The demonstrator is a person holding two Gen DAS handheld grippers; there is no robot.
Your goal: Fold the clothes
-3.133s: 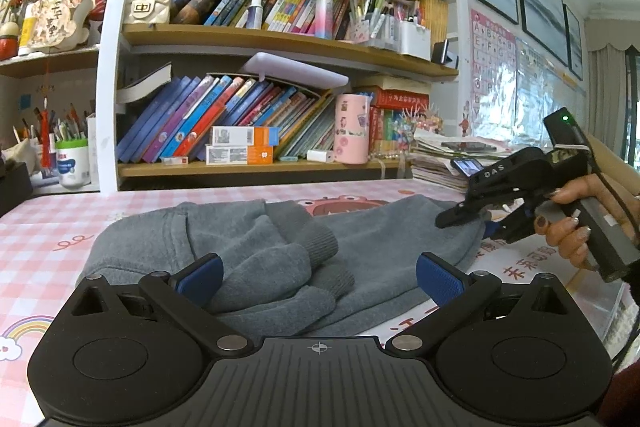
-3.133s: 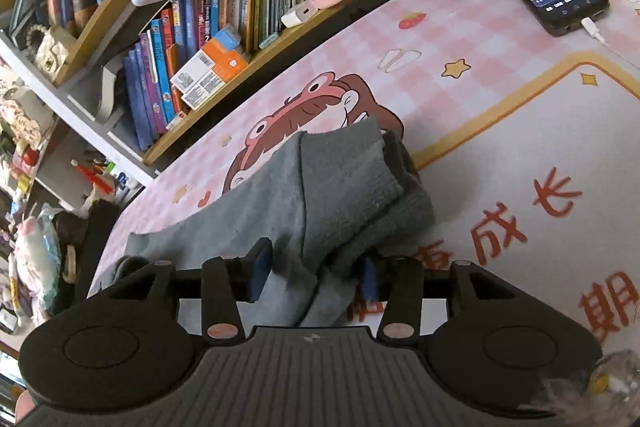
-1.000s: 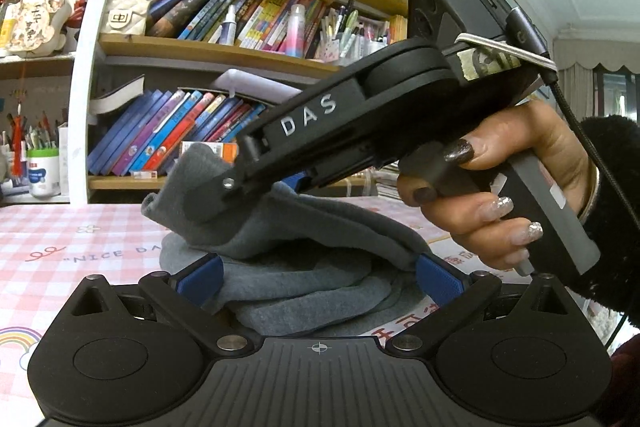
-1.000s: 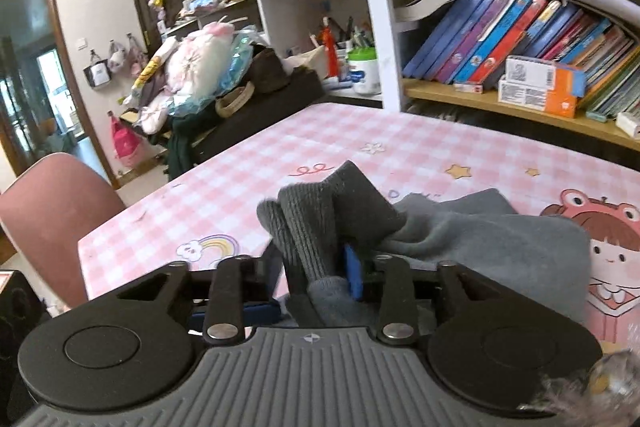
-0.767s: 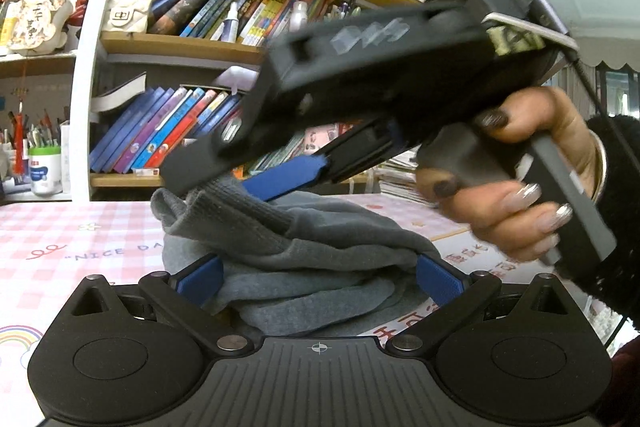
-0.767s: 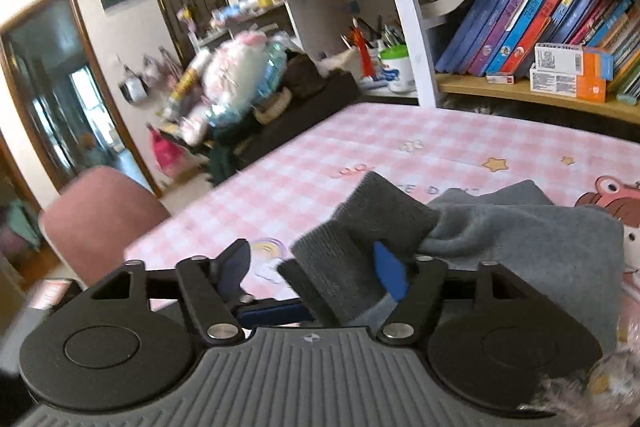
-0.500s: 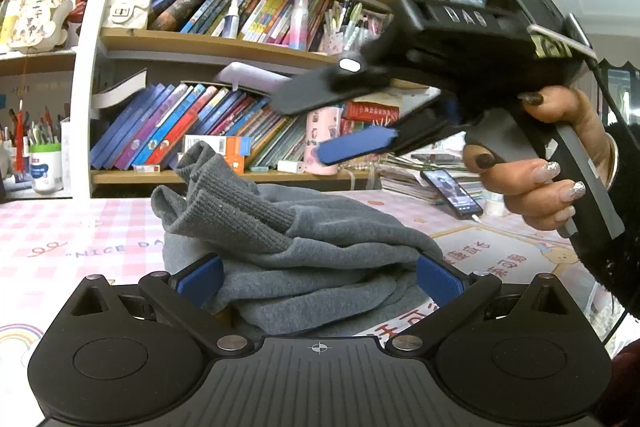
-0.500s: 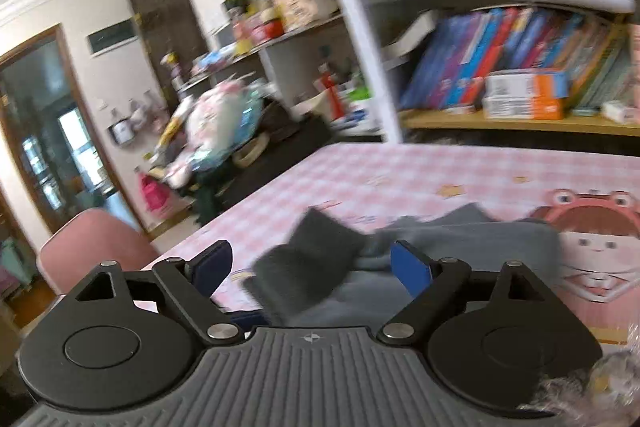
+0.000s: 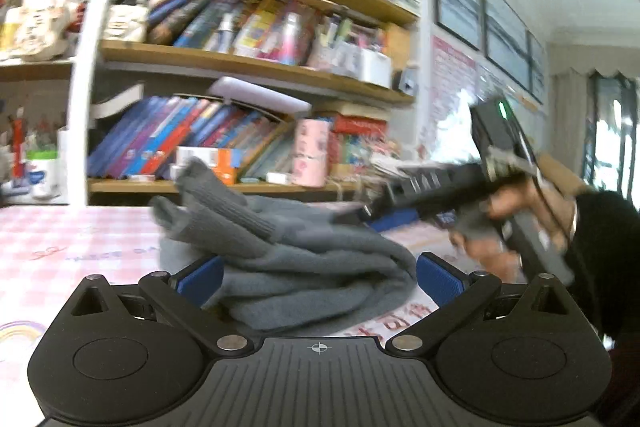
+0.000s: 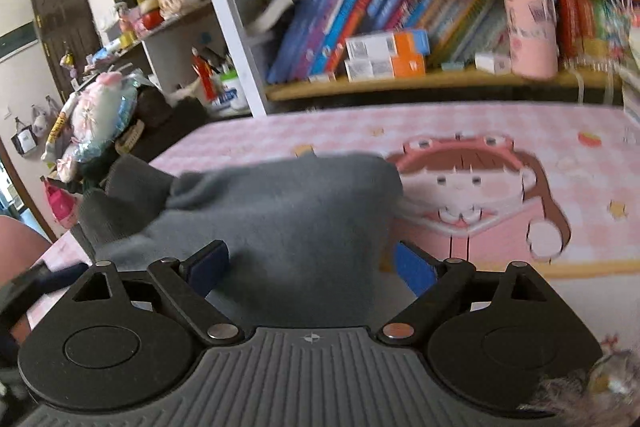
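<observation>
A grey knit sweater (image 9: 304, 267) lies folded in a thick stack on the pink checked tablecloth (image 9: 60, 235). Its ribbed cuffs (image 9: 216, 199) stick up at the stack's left end. My left gripper (image 9: 318, 279) is open, its blue pads on either side of the stack's near end without pressing it. My right gripper (image 9: 368, 219), held by a hand, is blurred at the stack's right side. In the right wrist view the sweater (image 10: 288, 211) lies between and ahead of the right gripper (image 10: 310, 269), whose jaws are opening and stand clear of the cloth.
A bookshelf (image 9: 240, 67) full of books stands behind the table, with a pink cup (image 9: 312, 155) on its lowest board. A cartoon girl print (image 10: 472, 195) covers the cloth right of the sweater. A pink chair (image 10: 16, 247) sits off the table's left corner.
My right gripper let go of the ribbed cuffs, opened, and swung off to the right and down. The cuffs now rest on the stack. My left gripper stayed put.
</observation>
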